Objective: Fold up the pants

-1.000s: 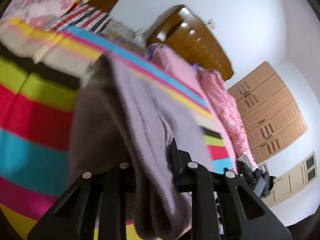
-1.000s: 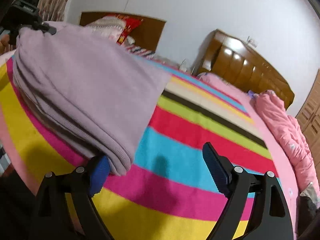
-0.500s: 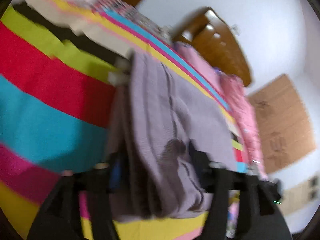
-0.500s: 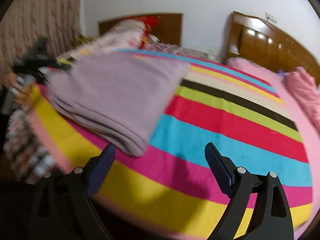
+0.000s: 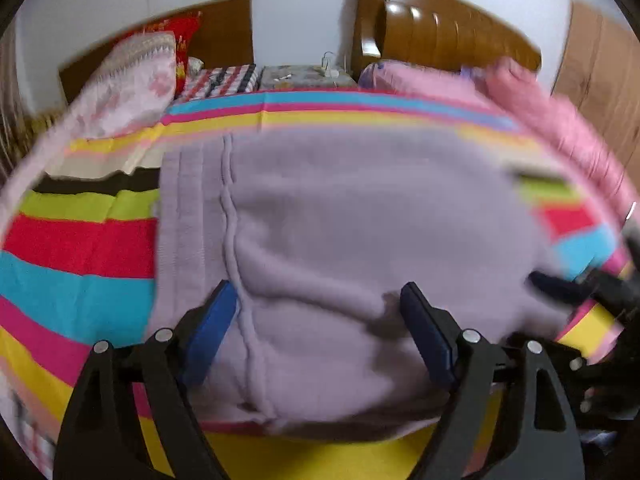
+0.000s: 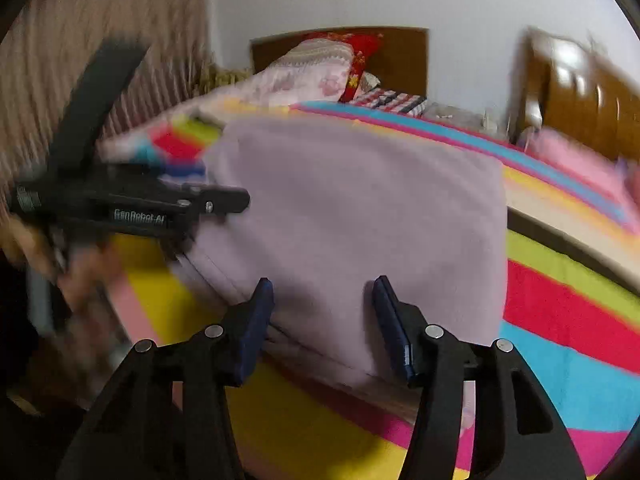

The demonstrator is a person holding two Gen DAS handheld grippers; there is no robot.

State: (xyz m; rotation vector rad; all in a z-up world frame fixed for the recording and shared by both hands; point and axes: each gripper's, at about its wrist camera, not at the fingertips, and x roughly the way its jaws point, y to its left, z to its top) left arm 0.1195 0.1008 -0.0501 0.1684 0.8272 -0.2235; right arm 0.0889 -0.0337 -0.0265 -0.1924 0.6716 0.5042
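Far left in the left wrist view there's a floral pillow (image 5: 132,80) with a red cushion (image 5: 186,32) behind it, propped against a dark wooden headboard (image 5: 224,28). Below that the striped bedspread (image 5: 72,240) runs across in yellow, black, green, red and cyan bands.

Moving in, the left gripper (image 5: 316,324) sits low in the frame, its blue pads on either side of the near edge of the pants (image 5: 360,220) — the jaws are opening, cloth lies between them, and the pads don't look pressed into it. The pants are a folded lilac bundle lying flat on the bedspread, with a seam and ribbed band running down the left side.

Right of that, a second, glossier wooden headboard (image 5: 440,20) stands at the back, with a pink quilt (image 5: 560,132) bunched along the bed's right side and a wardrobe (image 5: 600,60) beyond.

The right gripper (image 6: 324,312) shows in its own view, hovering at the pants' near corner — its jaws are closing with the fold's edge between them, but the pads aren't pinching it yet. In that same view the left gripper's black body appears at the left, blurred, touching the bundle's far-left edge.
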